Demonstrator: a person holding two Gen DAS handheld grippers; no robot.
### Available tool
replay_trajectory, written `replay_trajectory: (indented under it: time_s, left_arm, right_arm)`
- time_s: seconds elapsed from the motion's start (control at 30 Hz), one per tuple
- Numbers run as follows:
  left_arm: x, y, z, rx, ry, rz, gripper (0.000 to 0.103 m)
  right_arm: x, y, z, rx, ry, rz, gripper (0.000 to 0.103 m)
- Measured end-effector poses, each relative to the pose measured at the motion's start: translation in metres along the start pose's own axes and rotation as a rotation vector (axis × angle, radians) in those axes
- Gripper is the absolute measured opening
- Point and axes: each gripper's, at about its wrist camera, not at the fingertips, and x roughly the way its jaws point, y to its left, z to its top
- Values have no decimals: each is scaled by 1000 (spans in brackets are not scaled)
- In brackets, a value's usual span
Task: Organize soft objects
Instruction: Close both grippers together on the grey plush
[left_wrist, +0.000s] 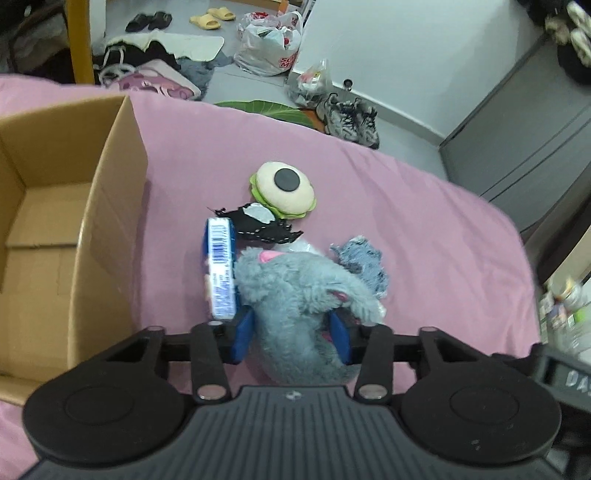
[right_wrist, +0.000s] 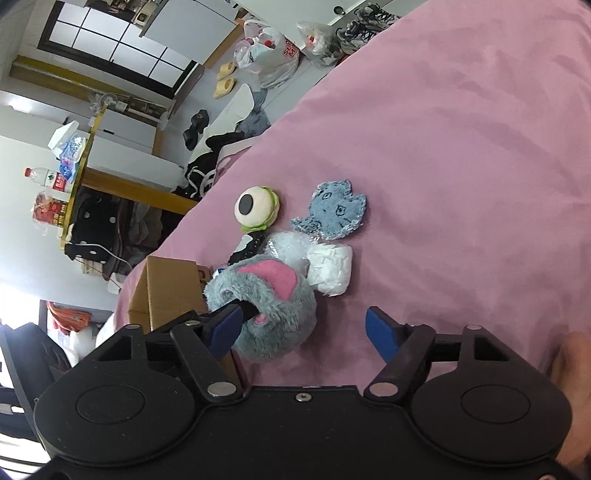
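A grey plush toy (left_wrist: 295, 291) with a pink patch lies on the pink bedsheet (left_wrist: 406, 221). My left gripper (left_wrist: 291, 336) is shut on it, a blue pad pressing each side. Just beyond lie a blue-and-white packet (left_wrist: 221, 266), a black fabric piece (left_wrist: 264, 227), a round eye plush with green trim (left_wrist: 282, 190) and a frayed blue denim patch (left_wrist: 364, 262). My right gripper (right_wrist: 303, 328) is open over the sheet, its left finger beside the grey plush toy (right_wrist: 273, 306). A white wrapped pack (right_wrist: 330, 273) and the blue denim patch (right_wrist: 332, 214) lie past it.
An open cardboard box (left_wrist: 107, 221) stands on the bed left of the pile; nothing shows in the part of its inside that I see. Past the bed edge the floor holds shoes (left_wrist: 351, 118), plastic bags (left_wrist: 269, 44) and clothes (left_wrist: 147, 62). A grey cabinet (left_wrist: 517, 129) stands right.
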Motion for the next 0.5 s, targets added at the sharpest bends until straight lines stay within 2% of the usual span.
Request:
replay_trajectory:
  time_s: [0.3, 0.33, 0.5]
  left_arm:
    - [1, 16, -1, -120, -24, -44, 41]
    - [1, 18, -1, -128, -29, -45, 36]
    - [-1, 23, -4, -185, -51, -69, 32]
  right_arm:
    - [14, 8, 3, 18, 6, 8, 64]
    - [16, 8, 4, 21, 5, 8, 62]
    - [26, 13, 5, 34, 11, 12, 57]
